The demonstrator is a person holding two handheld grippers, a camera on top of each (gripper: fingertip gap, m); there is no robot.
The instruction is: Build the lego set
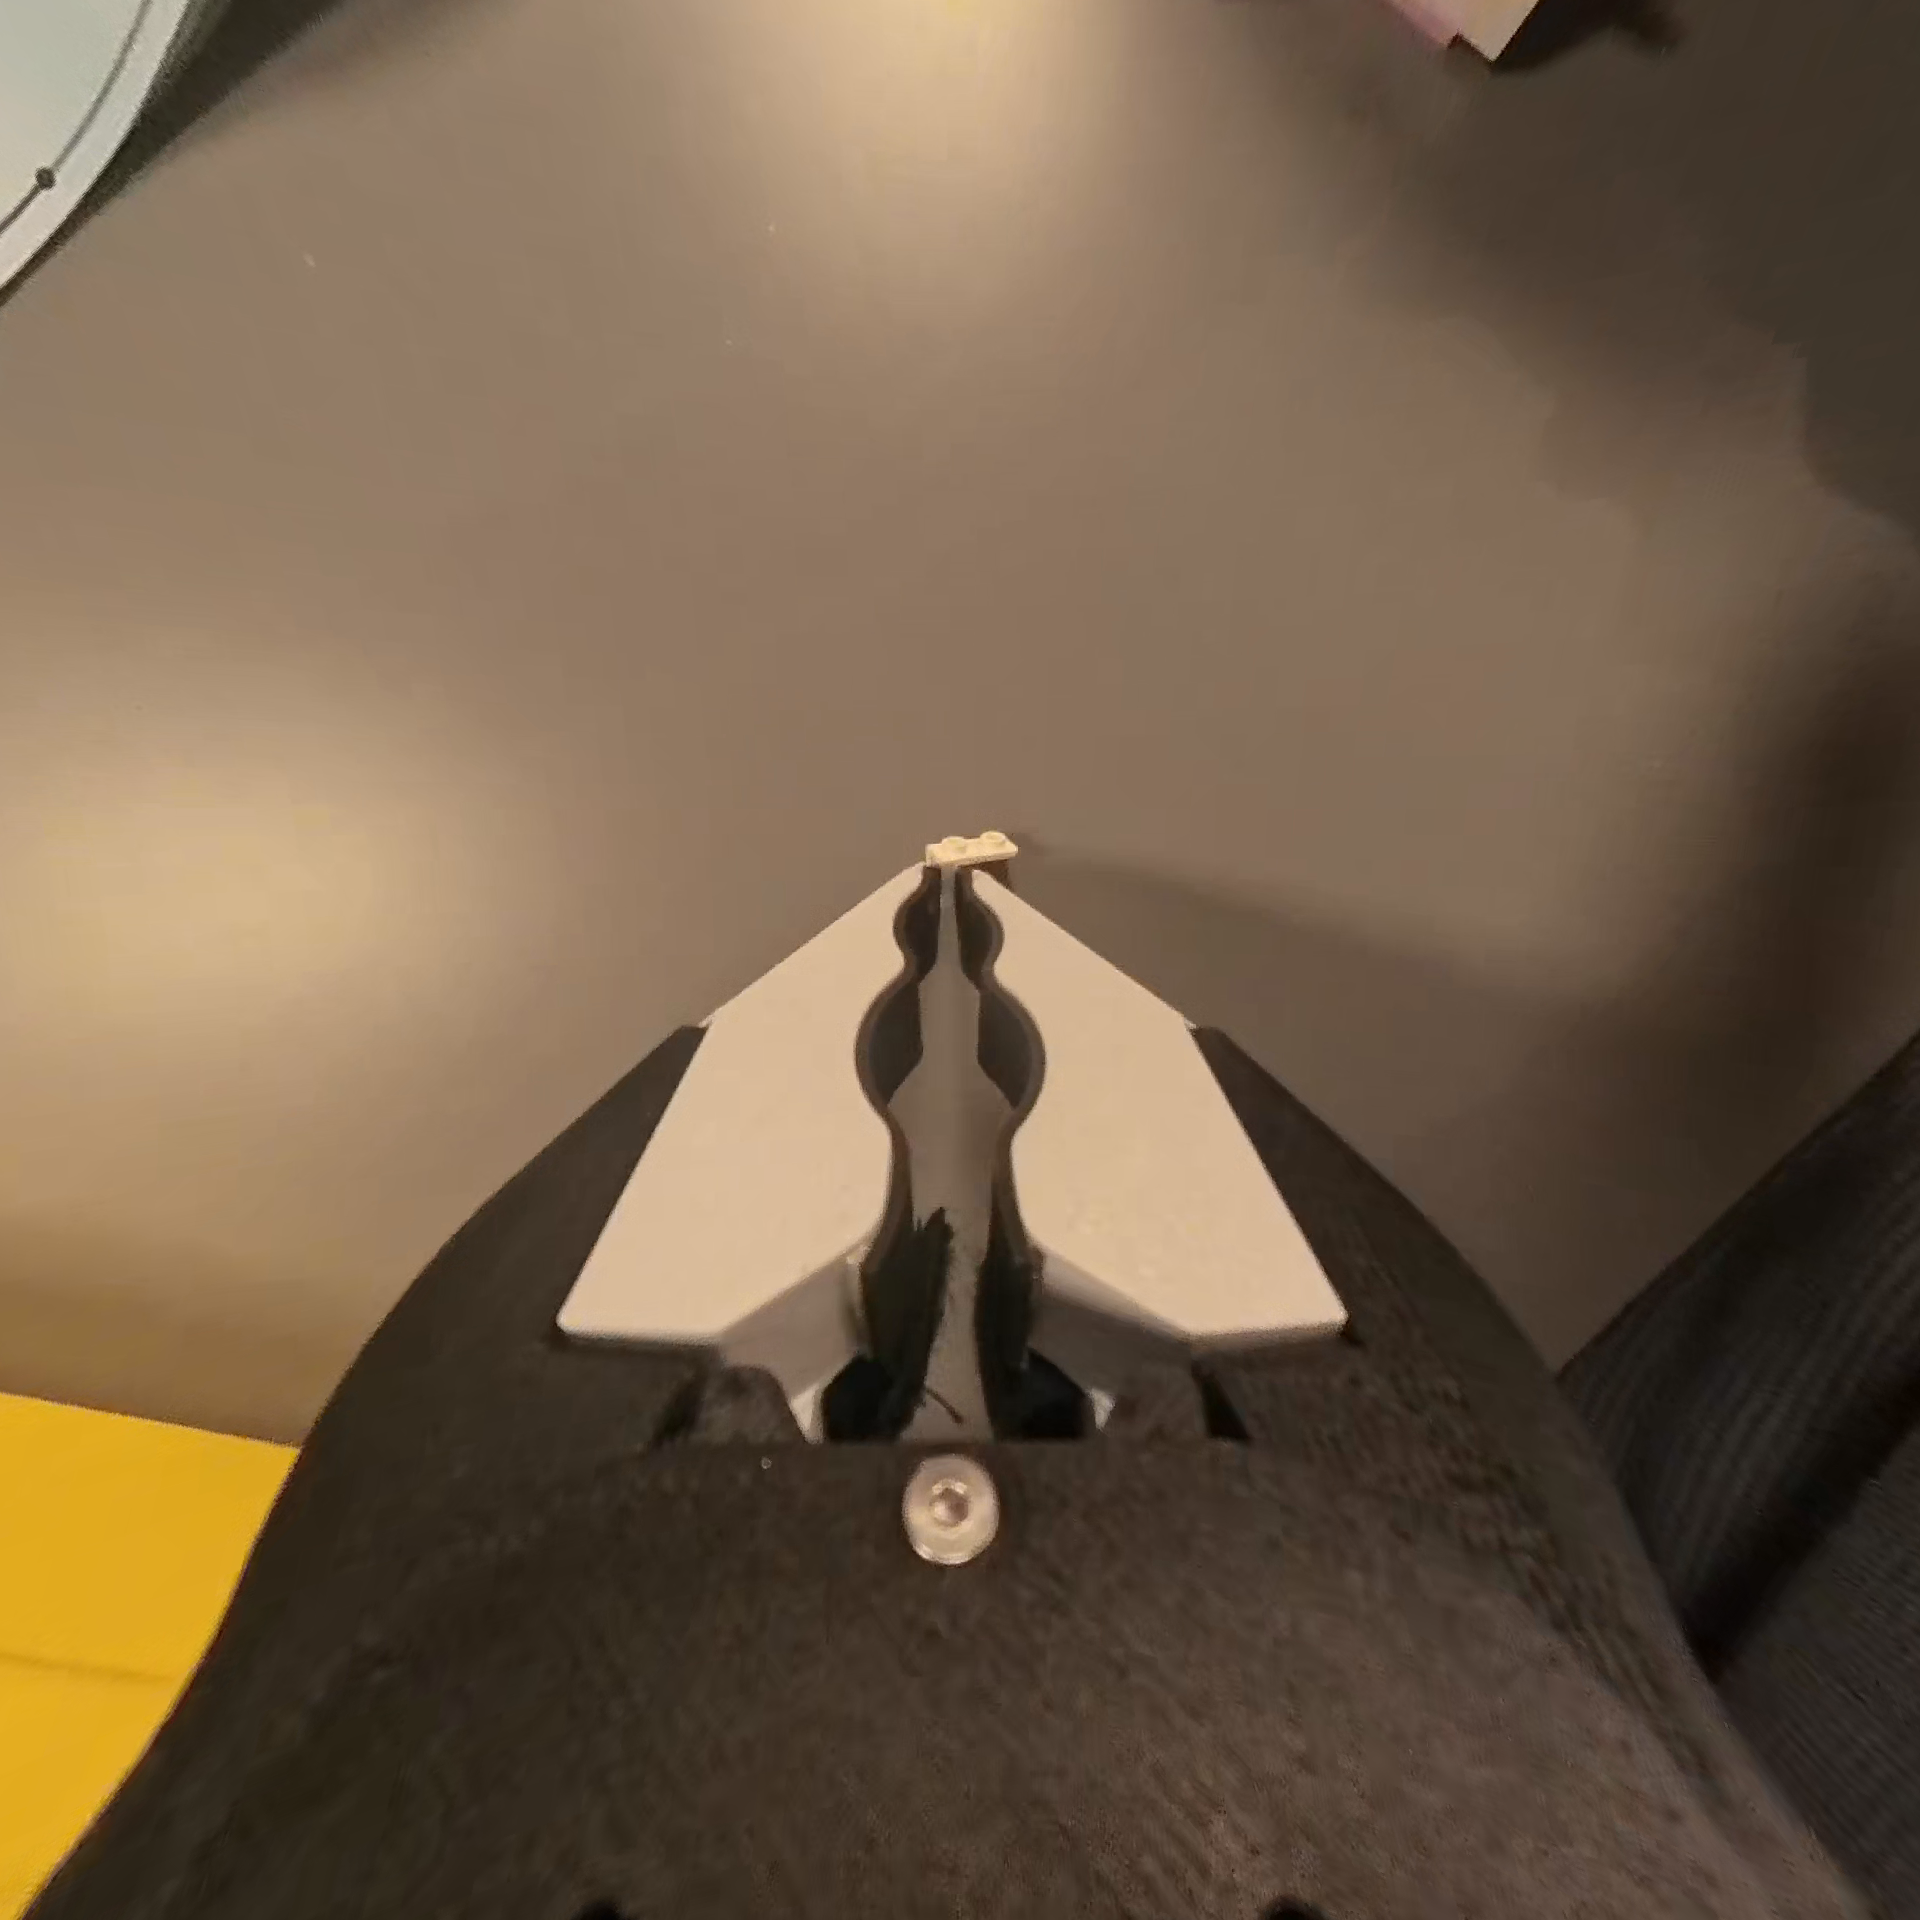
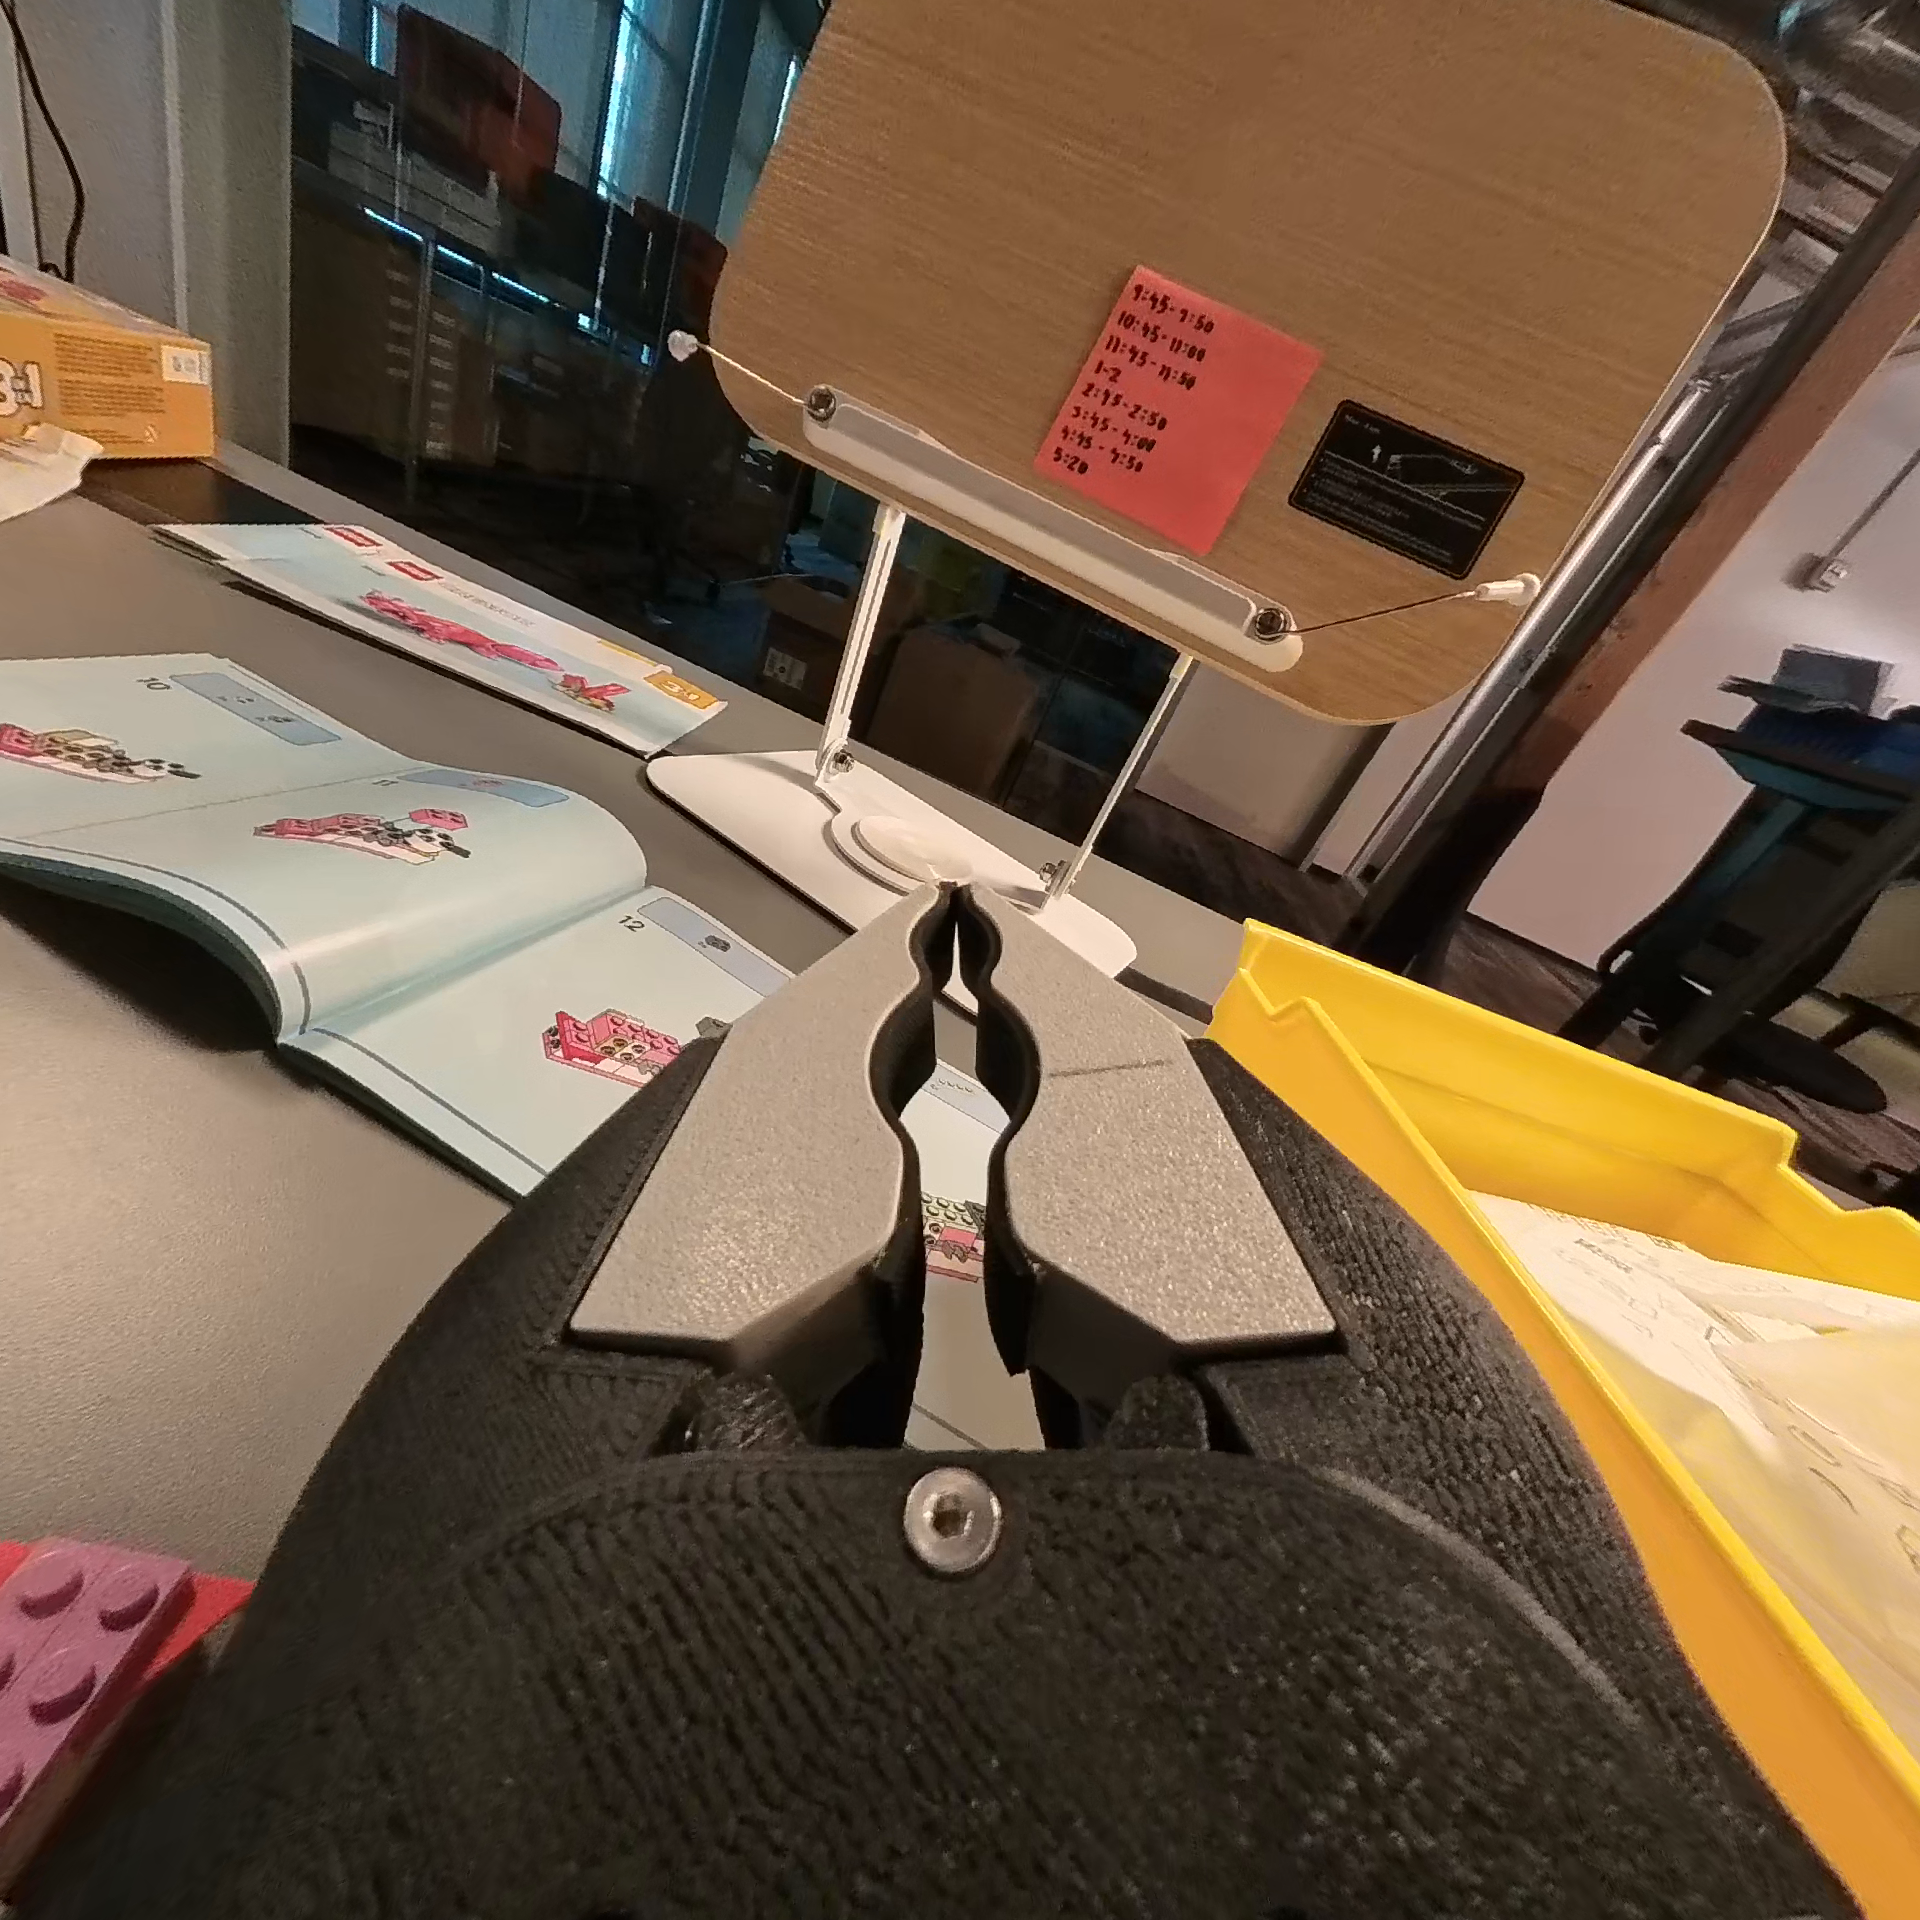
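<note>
While your left gripper (image 1: 958, 871) pinches a small cream two-stud plate (image 1: 971, 850) at its fingertips above the grey table (image 1: 727, 520), your right gripper (image 2: 953, 890) has its fingers pressed together on nothing, between the open instruction booklet (image 2: 343, 862) and the yellow bin (image 2: 1558, 1164).

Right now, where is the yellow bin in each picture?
Left wrist view: the yellow bin fills the bottom left corner, partly behind the left tool.
Right wrist view: the yellow bin runs along the right side, beside the right tool, with papers inside.
Shared landmark: the dark grey table appears in both views.
</note>
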